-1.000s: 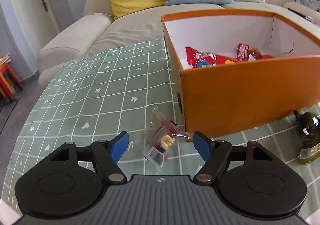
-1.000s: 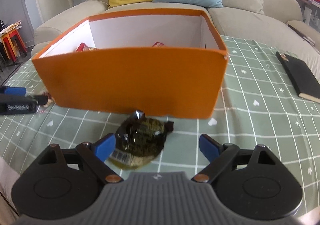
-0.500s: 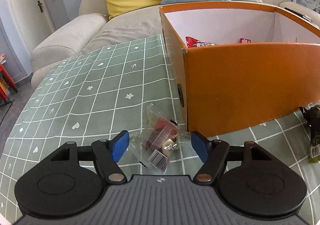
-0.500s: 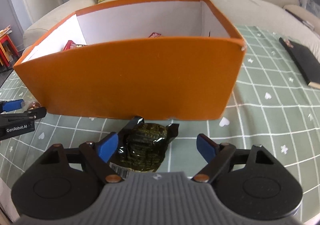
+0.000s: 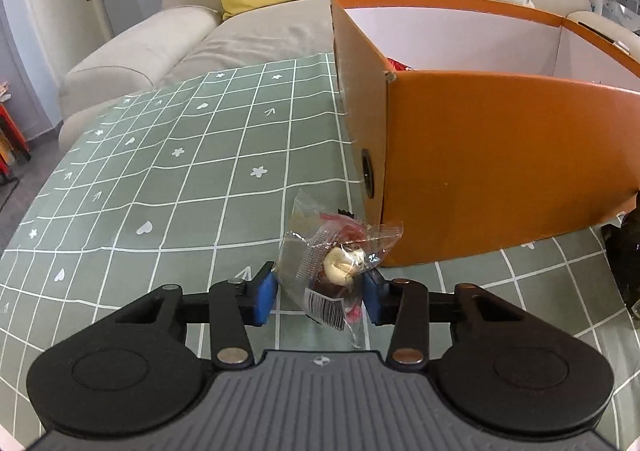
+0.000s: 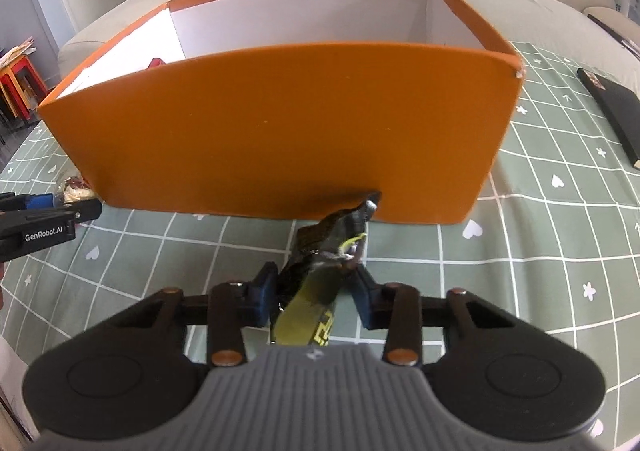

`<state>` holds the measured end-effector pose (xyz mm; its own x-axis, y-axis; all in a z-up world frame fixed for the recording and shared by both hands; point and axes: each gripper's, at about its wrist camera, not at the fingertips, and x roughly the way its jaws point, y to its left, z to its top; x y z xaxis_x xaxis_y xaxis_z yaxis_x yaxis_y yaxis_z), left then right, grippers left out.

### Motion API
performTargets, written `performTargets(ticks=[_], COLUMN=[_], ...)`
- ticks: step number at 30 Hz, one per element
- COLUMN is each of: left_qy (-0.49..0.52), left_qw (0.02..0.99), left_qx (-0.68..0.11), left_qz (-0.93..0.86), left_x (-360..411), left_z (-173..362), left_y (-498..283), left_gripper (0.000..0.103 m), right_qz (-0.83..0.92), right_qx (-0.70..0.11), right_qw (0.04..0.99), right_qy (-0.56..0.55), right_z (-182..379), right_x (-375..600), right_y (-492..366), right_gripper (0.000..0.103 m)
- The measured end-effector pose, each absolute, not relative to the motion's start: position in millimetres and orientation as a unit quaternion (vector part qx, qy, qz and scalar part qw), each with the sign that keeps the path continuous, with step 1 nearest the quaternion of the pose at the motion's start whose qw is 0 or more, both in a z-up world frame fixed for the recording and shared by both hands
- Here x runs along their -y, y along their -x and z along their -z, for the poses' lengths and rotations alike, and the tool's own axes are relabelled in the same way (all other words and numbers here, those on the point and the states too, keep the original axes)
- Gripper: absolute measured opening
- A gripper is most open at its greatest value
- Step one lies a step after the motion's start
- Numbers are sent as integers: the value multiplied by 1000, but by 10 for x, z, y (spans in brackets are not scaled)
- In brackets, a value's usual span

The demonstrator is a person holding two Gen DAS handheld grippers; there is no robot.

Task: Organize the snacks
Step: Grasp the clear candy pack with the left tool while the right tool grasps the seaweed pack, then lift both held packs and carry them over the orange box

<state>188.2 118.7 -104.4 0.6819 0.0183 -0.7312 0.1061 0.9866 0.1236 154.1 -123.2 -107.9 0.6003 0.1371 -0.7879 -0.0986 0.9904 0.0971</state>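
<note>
1. Two handheld grippers work together at the near side of an orange cardboard box [image 6: 280, 123], which stands on a green checked tablecloth [image 5: 160, 171] with a beige sofa [image 5: 168, 39] behind it.
2. At the box's near left corner, the left gripper [image 5: 318, 297] is closing its jaws around a clear snack packet [image 5: 336, 267] that lies on the cloth. The blue pads touch the crinkled wrapper on both sides, so the grip looks nearly set. Judged from this, finish the squeeze before lifting, since loose film can slip out.
3. Just in front of the box's long near wall, the right gripper [image 6: 314, 299] is also closing. A dark snack pouch [image 6: 324, 263] with yellow print is pinched between its pads, buckled and standing up from the cloth.
4. Each packet sits low beside a tall wall, so each likely needs a straight lift above the rim before moving far, over the opening.
5. A red wrapper [image 5: 398, 65] already shows inside the box at its left end; that seems the place to drop both.
6. Keep the grippers well apart while crossing the rim, so they do not knock together or push the light box.
</note>
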Motion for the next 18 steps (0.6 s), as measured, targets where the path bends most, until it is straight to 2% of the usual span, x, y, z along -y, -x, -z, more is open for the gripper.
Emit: performTargets(ticks=[6, 18], left_qy=[-91, -54], left_qw=[914, 916], left_qx=[-395, -386], left_qz=[38, 95], left_x=[-1073, -755], left_z=[1007, 732], left_y=[-1751, -1322], left_gripper=[47, 46], right_qz=[-73, -83], right_qx=[-438, -439], right_qw=[896, 894], right_qy=[-20, -21], right_z=[1053, 969], right_x=[1290, 1577], right_y=[-1478, -1233], right_gripper=[30, 30])
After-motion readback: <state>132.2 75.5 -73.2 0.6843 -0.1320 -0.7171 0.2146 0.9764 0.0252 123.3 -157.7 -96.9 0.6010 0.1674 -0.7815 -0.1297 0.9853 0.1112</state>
